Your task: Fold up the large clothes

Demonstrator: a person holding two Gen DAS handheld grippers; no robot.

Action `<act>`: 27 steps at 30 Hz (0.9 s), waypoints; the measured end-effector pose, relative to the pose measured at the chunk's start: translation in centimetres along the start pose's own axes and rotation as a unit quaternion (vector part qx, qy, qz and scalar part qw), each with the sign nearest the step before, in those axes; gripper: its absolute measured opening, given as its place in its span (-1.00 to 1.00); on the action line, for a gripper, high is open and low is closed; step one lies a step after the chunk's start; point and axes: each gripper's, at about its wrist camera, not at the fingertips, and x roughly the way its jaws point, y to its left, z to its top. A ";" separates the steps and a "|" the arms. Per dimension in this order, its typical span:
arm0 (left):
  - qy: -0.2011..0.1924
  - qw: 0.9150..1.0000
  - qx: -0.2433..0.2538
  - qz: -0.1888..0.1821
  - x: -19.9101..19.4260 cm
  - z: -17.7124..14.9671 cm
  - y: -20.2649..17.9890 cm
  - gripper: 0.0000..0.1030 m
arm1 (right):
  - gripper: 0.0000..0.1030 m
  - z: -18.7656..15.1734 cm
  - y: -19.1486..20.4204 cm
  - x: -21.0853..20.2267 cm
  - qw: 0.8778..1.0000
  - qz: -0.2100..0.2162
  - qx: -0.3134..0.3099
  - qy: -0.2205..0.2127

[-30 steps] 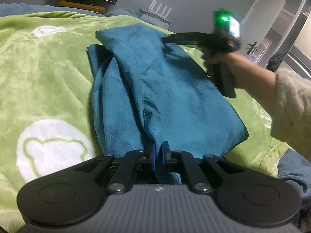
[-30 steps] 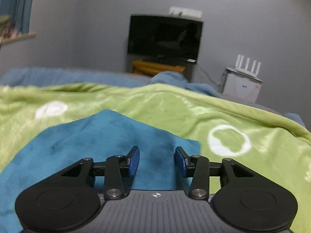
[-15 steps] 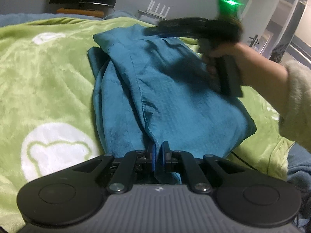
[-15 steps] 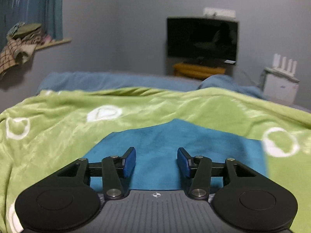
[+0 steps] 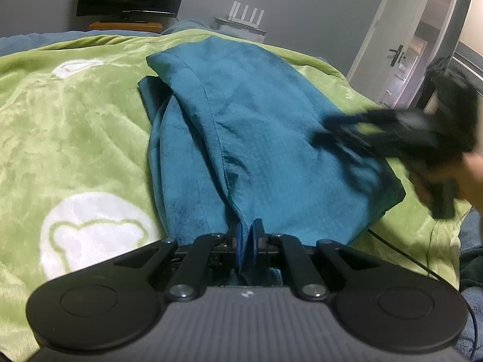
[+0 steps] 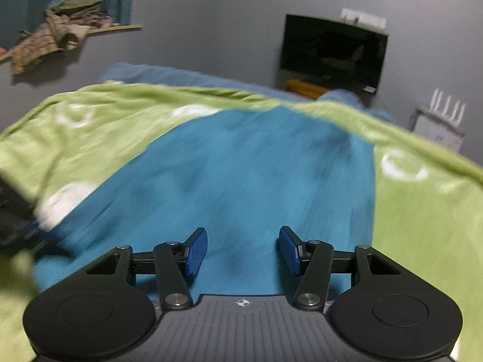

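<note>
Two tongs are engaged: the left tongs (image 5: pixel 246 246) are clenched on the teal fleece garment's (image 5: pixel 265 138) near hem, while the right tongs (image 6: pixel 243 252), lately widening and empty, are held over its three-o'clock edge, its long axis toward twelve o'clock.

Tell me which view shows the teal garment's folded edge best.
The left wrist view: the teal garment is sharp, its hemmed fold running toward the left tool. The right wrist view shows only a blurred blue expanse.

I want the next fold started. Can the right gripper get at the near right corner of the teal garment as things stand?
Probably yes: the right gripper hangs over the teal garment, jaws open and empty, nothing between.
</note>
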 end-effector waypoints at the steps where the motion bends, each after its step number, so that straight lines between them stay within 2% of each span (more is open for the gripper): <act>1: 0.000 1.000 0.000 0.000 0.0 0.0 0.0 -1.00 | 0.07 -0.9 0.0 -1.2 1.000 0.010 0.011 -0.004; 3: -0.001 1.000 0.001 0.002 0.0 0.1 -0.1 -1.00 | 0.07 -2.4 -0.4 -4.3 0.998 0.015 0.051 -0.035; 5: 0.000 1.000 0.001 0.004 0.1 0.1 -0.2 -1.00 | 0.09 -3.8 -1.3 -6.5 0.995 -0.008 0.085 -0.060; 10: 0.005 1.000 -0.001 0.011 0.4 -0.1 -0.1 -0.92 | 0.18 -7.2 -2.3 -6.0 0.995 -0.054 0.079 -0.016; 11: 0.006 1.000 -0.002 0.013 0.4 -0.1 -0.1 -0.92 | 0.26 -7.8 -2.9 -6.1 0.993 -0.061 0.100 -0.017; 14: 0.005 1.000 0.000 0.021 0.2 -0.2 -0.1 -0.92 | 0.27 -9.0 -3.8 -8.4 0.986 -0.048 0.154 -0.046; 17: 0.005 1.000 0.001 0.023 0.2 -0.3 -0.1 -0.92 | 0.33 -9.6 -3.3 -10.1 0.991 -0.042 0.121 -0.047; 19: 0.007 1.000 0.002 0.025 0.3 -0.3 -0.1 -0.91 | 0.36 -10.5 -2.3 -10.4 0.996 -0.035 0.081 -0.021; 22: 0.008 1.000 0.003 0.028 0.3 -0.3 -0.2 -0.89 | 0.33 -11.3 -0.6 -9.0 0.997 -0.067 0.029 0.011; 27: 0.008 0.999 0.005 0.036 0.3 -0.5 -0.2 -0.85 | 0.13 -11.6 -0.8 -7.0 0.995 -0.085 0.055 -0.013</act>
